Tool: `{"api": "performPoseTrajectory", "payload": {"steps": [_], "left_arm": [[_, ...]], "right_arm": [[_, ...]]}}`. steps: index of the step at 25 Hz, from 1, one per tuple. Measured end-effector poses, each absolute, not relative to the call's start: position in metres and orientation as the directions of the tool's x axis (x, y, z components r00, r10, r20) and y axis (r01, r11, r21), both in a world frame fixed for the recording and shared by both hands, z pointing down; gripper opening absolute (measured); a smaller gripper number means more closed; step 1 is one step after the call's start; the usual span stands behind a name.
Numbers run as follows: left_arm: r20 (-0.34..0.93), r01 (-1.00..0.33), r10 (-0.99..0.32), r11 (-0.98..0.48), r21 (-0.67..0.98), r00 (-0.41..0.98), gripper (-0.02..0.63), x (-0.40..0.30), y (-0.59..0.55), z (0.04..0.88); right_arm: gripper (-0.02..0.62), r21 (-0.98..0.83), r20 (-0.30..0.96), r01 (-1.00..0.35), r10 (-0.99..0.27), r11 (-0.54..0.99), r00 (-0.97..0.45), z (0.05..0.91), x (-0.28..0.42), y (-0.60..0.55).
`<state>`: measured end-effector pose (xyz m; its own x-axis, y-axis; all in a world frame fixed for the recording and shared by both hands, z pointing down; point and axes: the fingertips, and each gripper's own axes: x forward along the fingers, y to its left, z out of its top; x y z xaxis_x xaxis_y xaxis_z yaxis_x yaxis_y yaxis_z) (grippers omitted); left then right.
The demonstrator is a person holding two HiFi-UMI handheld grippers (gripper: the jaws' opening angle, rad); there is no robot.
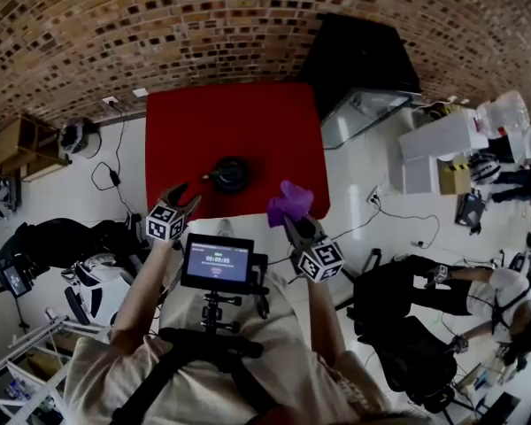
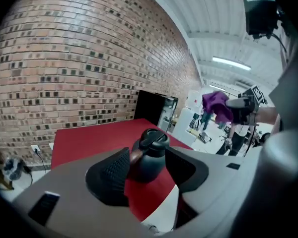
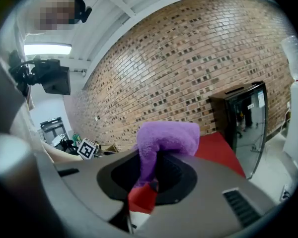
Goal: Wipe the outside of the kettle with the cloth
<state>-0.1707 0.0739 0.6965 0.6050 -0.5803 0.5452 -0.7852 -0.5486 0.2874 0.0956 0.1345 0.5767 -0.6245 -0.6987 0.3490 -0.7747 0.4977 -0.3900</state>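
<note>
A dark kettle (image 1: 231, 173) (image 2: 150, 155) with a black lid stands upright near the front edge of the red table (image 1: 230, 122). My left gripper (image 1: 183, 199) (image 2: 145, 170) is open at the table's front left, its jaws spread wide with the kettle seen beyond and between them, not touched. My right gripper (image 1: 288, 215) (image 3: 150, 175) is shut on a purple cloth (image 1: 289, 202) (image 3: 166, 143), held up over the table's front right corner, to the right of the kettle. The cloth (image 2: 216, 105) also shows in the left gripper view.
A black cabinet (image 1: 358, 60) with a glass door stands behind the table's right side. A brick wall (image 1: 203, 16) runs along the back. Cables and a socket (image 1: 111, 104) lie on the white floor at left. People sit at the right (image 1: 478, 299).
</note>
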Motion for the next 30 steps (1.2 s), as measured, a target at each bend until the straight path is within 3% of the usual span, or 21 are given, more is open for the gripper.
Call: {"api": "performPoseTrajectory", "payload": {"steps": [13,24,27,30], "left_arm": [[0.726,-0.633,-0.362,-0.763,0.129,0.584,0.232,-0.146,0.031,0.776],[0.800,-0.653,-0.289,-0.740,0.161,0.525,0.228,-0.136,0.024,0.811],[0.792,-0.675,-0.273,-0.703,0.224,0.547,0.199,-0.136,0.031,0.812],[0.816,-0.648,-0.255,-0.740,0.179,0.518,0.185,-0.133,0.032,0.815]], "right_arm": [[0.081,-0.391,0.358,-0.811,-0.741,0.435,-0.569,0.581,0.088,0.097],[0.081,-0.419,0.359,-0.765,-0.684,0.489,-0.634,0.583,0.110,0.053],[0.081,-0.432,0.362,-0.741,-0.654,0.514,-0.664,0.583,0.120,0.043],[0.081,-0.430,0.367,-0.713,-0.615,0.554,-0.698,0.584,0.126,0.030]]}}
